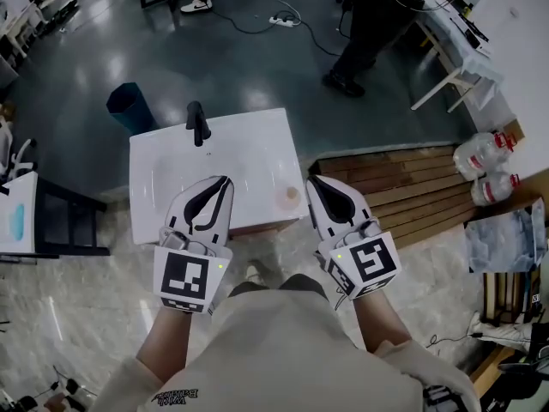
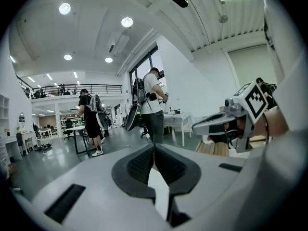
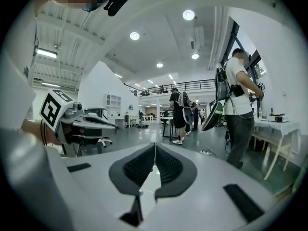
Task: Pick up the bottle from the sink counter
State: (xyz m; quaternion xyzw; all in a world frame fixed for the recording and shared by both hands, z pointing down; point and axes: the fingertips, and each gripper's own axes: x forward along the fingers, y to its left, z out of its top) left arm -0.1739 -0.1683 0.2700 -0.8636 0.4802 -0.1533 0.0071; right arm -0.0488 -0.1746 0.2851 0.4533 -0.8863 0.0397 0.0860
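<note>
The white sink counter (image 1: 171, 166) with a black faucet (image 1: 198, 123) stands below me in the head view. On its right part sits a small pale, round-topped thing (image 1: 292, 195), the bottle seen from above. My left gripper (image 1: 225, 179) hangs shut over the counter's front middle with nothing in it. Just off the counter's right edge, a little right of the bottle, my right gripper (image 1: 312, 179) is also shut and empty. In the left gripper view the jaws (image 2: 154, 146) meet, and in the right gripper view (image 3: 155, 146) as well. Both point level into the room; neither view shows the bottle.
A blue bin (image 1: 129, 106) stands behind the counter's left corner. A wooden pallet (image 1: 403, 183) lies to the right, with large water bottles (image 1: 485, 157) at its far end. A person (image 1: 377, 15) stands beyond, near cables on the floor. A black-framed table (image 1: 17, 213) is at the left.
</note>
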